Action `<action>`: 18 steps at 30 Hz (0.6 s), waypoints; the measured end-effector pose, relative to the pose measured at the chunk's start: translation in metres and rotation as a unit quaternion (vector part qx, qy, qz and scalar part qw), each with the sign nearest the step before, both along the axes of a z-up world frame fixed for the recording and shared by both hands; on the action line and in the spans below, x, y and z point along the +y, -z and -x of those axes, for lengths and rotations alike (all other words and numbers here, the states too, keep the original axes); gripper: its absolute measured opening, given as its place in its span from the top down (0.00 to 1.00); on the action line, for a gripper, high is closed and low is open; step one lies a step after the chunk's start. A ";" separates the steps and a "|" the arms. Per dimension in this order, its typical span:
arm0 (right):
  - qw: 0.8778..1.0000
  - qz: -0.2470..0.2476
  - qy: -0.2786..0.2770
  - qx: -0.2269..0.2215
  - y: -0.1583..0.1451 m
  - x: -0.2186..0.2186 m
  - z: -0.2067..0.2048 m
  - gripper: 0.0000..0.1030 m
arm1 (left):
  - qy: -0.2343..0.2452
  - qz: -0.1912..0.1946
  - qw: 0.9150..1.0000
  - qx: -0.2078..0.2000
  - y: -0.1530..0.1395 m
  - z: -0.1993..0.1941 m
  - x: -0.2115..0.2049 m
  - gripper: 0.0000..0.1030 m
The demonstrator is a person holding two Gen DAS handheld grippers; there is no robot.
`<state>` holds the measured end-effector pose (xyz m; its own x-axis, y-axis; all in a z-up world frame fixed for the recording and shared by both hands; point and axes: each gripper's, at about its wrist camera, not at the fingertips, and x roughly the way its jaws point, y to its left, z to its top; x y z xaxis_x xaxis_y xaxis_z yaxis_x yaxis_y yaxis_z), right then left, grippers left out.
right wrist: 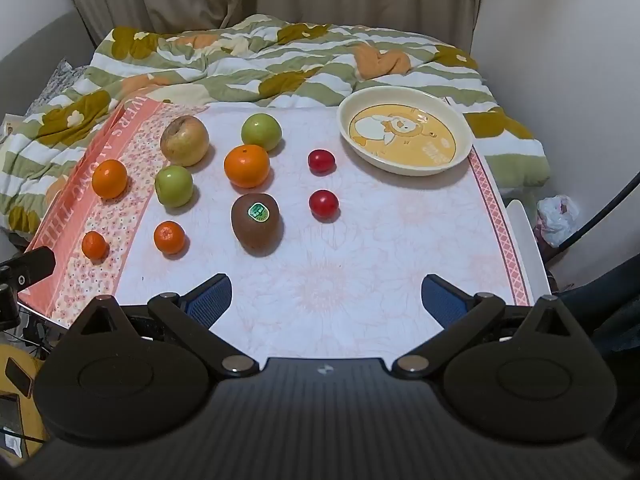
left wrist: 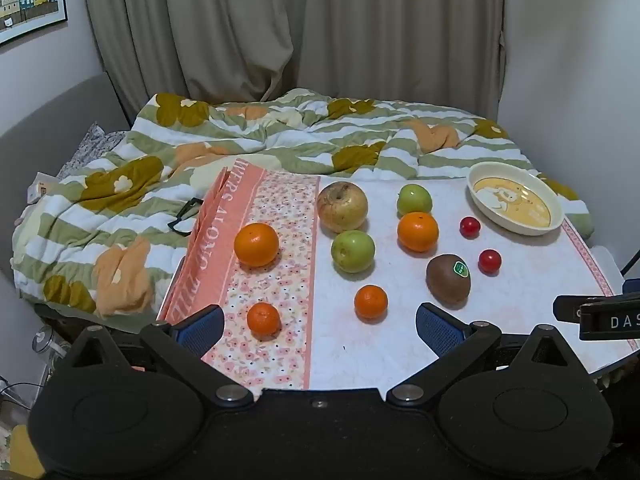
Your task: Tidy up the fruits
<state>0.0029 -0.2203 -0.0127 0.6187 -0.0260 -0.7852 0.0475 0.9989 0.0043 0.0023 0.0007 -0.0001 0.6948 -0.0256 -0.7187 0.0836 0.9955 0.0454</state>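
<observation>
step: starting fruit sort | left gripper, right gripper: jaws spreading wide, holding nothing | fruits lying loose on table, dish waiting empty | advice: right gripper taking nearest cherry tomato gently

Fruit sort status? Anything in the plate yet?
Done: nothing. The plate holds no fruit. In hand: nothing; the left claw and right claw are both open, above the near edge of the table. Left: all ten fruits sit loose on the tablecloth, including the kiwi, four oranges, two green apples, a yellowish apple and two small red fruits.
</observation>
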 end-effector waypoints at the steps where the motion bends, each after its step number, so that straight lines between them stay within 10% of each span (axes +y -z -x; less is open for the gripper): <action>1: 1.000 0.004 0.001 0.000 0.000 0.000 0.000 0.00 | 0.002 0.004 1.000 0.000 0.000 -0.002 0.000 0.00; 18: 1.000 0.006 0.000 -0.004 -0.003 0.002 -0.001 0.00 | -0.009 0.004 1.000 -0.022 -0.006 0.006 0.003 0.00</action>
